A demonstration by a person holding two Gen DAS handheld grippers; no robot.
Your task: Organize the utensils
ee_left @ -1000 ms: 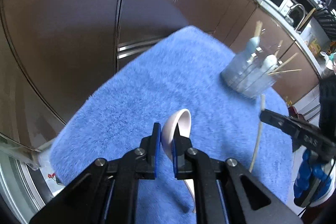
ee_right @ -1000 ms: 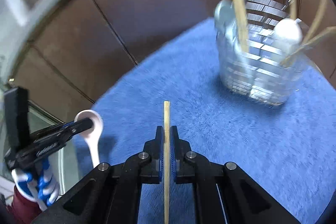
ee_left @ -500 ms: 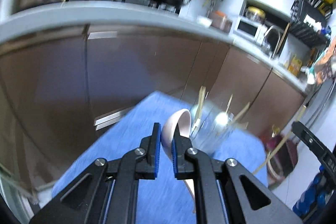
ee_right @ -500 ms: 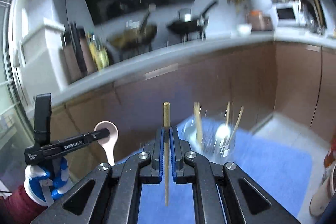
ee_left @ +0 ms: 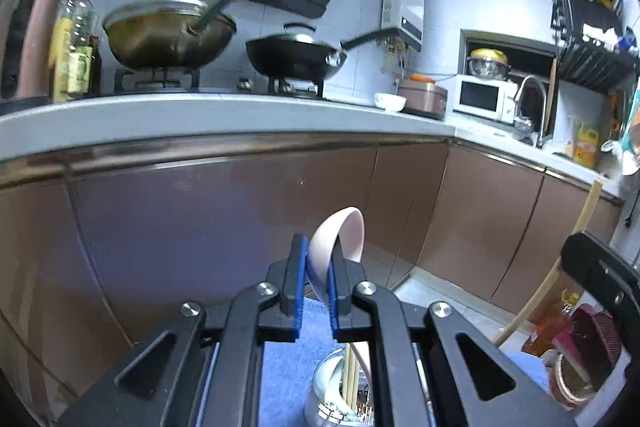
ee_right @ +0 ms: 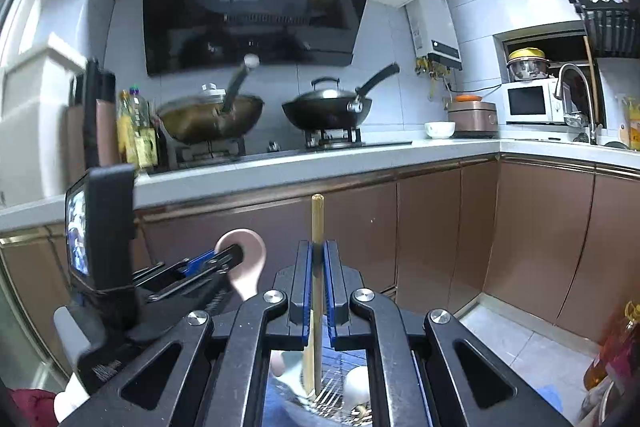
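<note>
My left gripper (ee_left: 315, 275) is shut on a pale pink ceramic spoon (ee_left: 340, 235), bowl up, handle hanging down over the metal utensil holder (ee_left: 340, 391) below it. My right gripper (ee_right: 317, 275) is shut on a wooden chopstick (ee_right: 317, 223) held upright, its lower end over the wire utensil holder (ee_right: 332, 387), which holds white spoons and chopsticks. The left gripper with the spoon (ee_right: 244, 263) shows at the left of the right wrist view. The right gripper and its chopstick (ee_left: 580, 227) show at the right of the left wrist view.
The holder stands on a blue towel (ee_left: 288, 367). Brown kitchen cabinets (ee_right: 440, 227) and a grey countertop (ee_left: 240, 115) with two woks (ee_right: 328, 111) face me. A microwave (ee_right: 528, 103) and sink tap stand at the right. Bottles and a red basket (ee_left: 588, 347) sit on the floor at right.
Both grippers have lifted and tilted up from looking down at the towel to facing the kitchen counter; the holder has moved from ahead of them to beneath the fingers. Both stay shut.
</note>
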